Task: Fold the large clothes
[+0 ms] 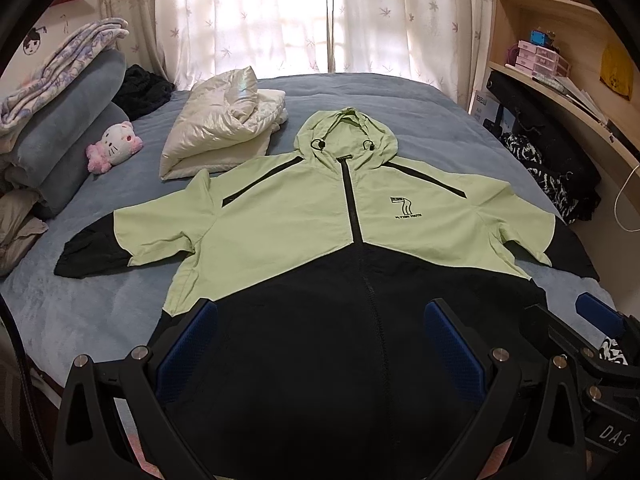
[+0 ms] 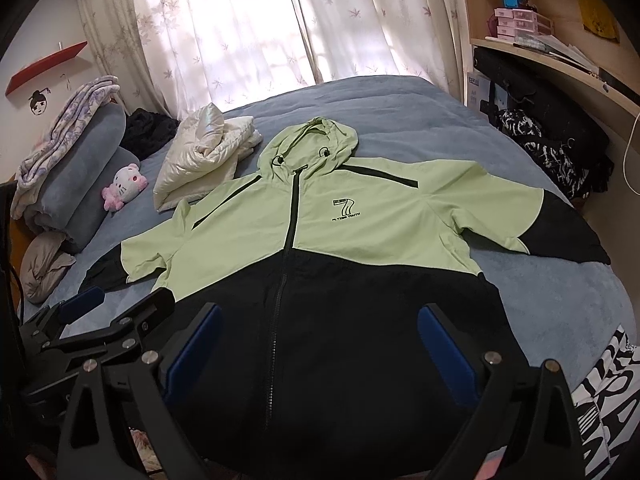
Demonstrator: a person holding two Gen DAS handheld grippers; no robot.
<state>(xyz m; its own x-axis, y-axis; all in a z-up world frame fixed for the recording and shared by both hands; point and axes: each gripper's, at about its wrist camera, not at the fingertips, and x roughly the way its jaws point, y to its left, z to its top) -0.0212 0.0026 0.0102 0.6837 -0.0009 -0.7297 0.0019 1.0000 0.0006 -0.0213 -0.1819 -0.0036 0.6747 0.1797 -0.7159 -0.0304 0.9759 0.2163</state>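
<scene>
The green and black jacket (image 1: 280,232) lay flat on the bed (image 1: 420,112). The left gripper (image 1: 320,344) and right gripper (image 2: 320,344) were both wide open, holding nothing.

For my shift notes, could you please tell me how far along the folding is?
Done: the green-and-black hooded jacket lies spread flat, zipped, on the blue bed. In hand: nothing; the left hand-held gripper and right hand-held gripper are open above its hem. Left: all folds, sleeves first.

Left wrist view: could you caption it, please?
Open left gripper above a green-and-black hooded jacket spread flat on the bed.
</scene>
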